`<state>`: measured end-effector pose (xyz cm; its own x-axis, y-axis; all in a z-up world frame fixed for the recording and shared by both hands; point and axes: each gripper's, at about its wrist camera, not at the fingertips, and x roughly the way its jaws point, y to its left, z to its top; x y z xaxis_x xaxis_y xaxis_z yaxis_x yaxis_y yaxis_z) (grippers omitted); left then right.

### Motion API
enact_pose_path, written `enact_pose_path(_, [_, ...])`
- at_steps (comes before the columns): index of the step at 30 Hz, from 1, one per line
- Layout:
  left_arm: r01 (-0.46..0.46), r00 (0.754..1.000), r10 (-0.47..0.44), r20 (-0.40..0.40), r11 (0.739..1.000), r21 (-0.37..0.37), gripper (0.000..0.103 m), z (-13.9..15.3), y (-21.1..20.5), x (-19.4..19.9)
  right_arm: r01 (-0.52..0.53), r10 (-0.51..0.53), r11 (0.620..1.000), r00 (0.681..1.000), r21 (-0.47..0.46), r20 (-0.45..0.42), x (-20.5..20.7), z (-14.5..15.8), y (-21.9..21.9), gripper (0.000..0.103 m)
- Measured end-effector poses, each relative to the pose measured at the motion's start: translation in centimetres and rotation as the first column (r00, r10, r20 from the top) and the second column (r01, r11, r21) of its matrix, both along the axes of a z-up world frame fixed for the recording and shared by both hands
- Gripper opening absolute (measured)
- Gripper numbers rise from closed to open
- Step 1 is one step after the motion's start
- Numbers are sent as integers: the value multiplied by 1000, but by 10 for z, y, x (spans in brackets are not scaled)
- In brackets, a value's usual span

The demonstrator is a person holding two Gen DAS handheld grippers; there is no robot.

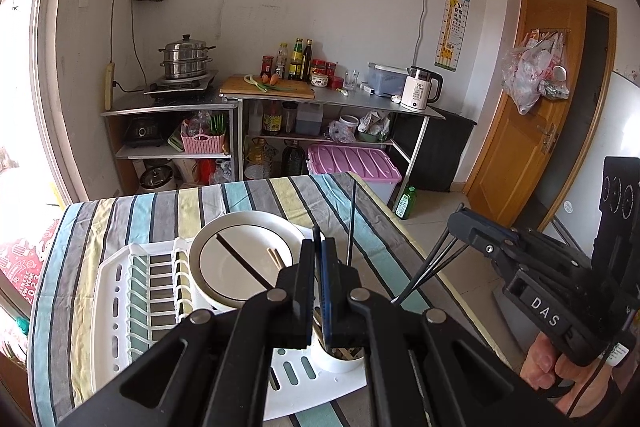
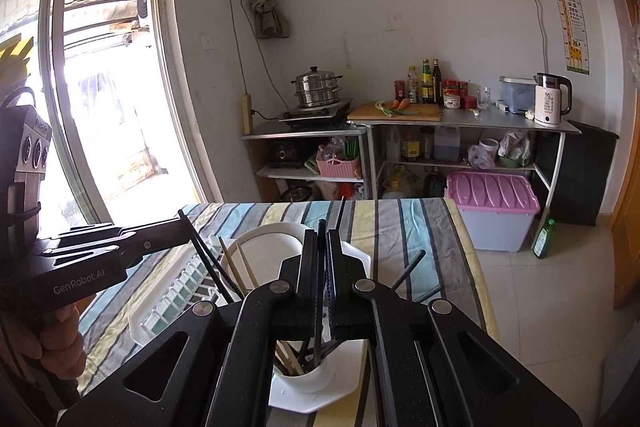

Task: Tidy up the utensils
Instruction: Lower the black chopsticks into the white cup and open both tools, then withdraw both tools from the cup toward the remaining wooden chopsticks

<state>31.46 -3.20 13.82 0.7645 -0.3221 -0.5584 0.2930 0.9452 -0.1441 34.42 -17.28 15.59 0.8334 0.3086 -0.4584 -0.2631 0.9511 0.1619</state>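
A white dish rack (image 1: 140,291) sits on the striped table, with a white plate (image 1: 244,259) standing in it and a white utensil cup (image 1: 340,357) at its corner. My left gripper (image 1: 320,243) is shut on a thin black chopstick (image 1: 317,233) above the cup. My right gripper (image 2: 323,235) is shut on black chopsticks (image 2: 320,331) that reach down into the cup (image 2: 304,375), which also holds wooden chopsticks (image 2: 288,357). The right gripper also shows at the right of the left wrist view (image 1: 460,217), chopsticks slanting below it.
The striped tablecloth (image 1: 256,195) covers the table, whose right edge drops to a tiled floor. Beyond stand metal kitchen shelves (image 1: 320,99), a pink-lidded bin (image 1: 352,163), a green bottle (image 1: 406,203) and a wooden door (image 1: 532,99).
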Motion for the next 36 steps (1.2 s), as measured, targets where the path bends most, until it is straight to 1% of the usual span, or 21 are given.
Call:
enact_pose_path(2, [-8, 1000, 8, 7, 1000, 5, 3, -1, 1, 0, -1, 1, 1000, 1000, -14, 0, -1, 1, 1, 3])
enact_pose_path(5, [-8, 1000, 8, 5, 1000, 1, 3, 1, 3, 1, -10, 10, 1000, 1000, -5, -9, 0, 3, -2, 4])
enact_pose_path(9, [-4, 1000, 4, 7, 1000, 0, 4, 2, 5, -1, -7, 7, 1000, 1000, -18, -15, -2, 3, -2, 4])
enact_pose_path(10, [-8, 1000, 8, 9, 1000, 1, 4, 2, 6, -2, -7, 7, 1000, 1000, -20, -13, -4, 4, -2, 5])
enact_pose_path(11, [-11, 1000, 11, 13, 1000, 0, 4, 3, 7, -3, -9, 8, 1000, 1000, -22, -9, -5, 3, -2, 10])
enact_pose_path(12, [-7, 1000, 7, 12, 1000, -7, 4, 3, 9, -4, -11, 11, 1000, 1000, -24, -5, -8, 4, -2, 13])
enact_pose_path(14, [-8, 1000, 8, 12, 1000, -13, 4, 3, 11, -7, -10, 10, 1000, 1000, -27, 1, -12, 4, -3, 15])
enact_pose_path(20, [-11, 999, 12, 34, 1000, -20, 8, 2, 17, -27, -5, 5, 1000, 1000, -9, 15, -29, 7, -11, 15])
enact_pose_path(22, [-14, 999, 15, 48, 1000, -18, 10, -1, 20, -39, -7, 7, 1000, 1000, -9, 23, -41, 7, -13, 15])
enact_pose_path(23, [-17, 998, 18, 54, 1000, -19, 13, -3, 22, -46, -6, 6, 1000, 1000, -9, 30, -47, 7, -14, 15])
enact_pose_path(24, [-17, 998, 19, 59, 1000, -21, 16, -5, 23, -53, -7, 7, 1000, 999, -6, 37, -54, 5, -15, 15])
enact_pose_path(28, [-20, 997, 22, 76, 999, -26, 20, -19, 29, -85, -14, 13, 1000, 999, 0, 45, -84, -5, -16, 15])
enact_pose_path(33, [-36, 998, 37, 53, 999, -16, 22, -48, 31, -123, -34, 34, 999, 999, 9, 13, -116, -26, -15, 15])
enact_pose_path(36, [-46, 999, 46, 23, 999, -13, 22, -67, 32, -139, -43, 43, 999, 999, 0, -12, -132, -39, -11, 15])
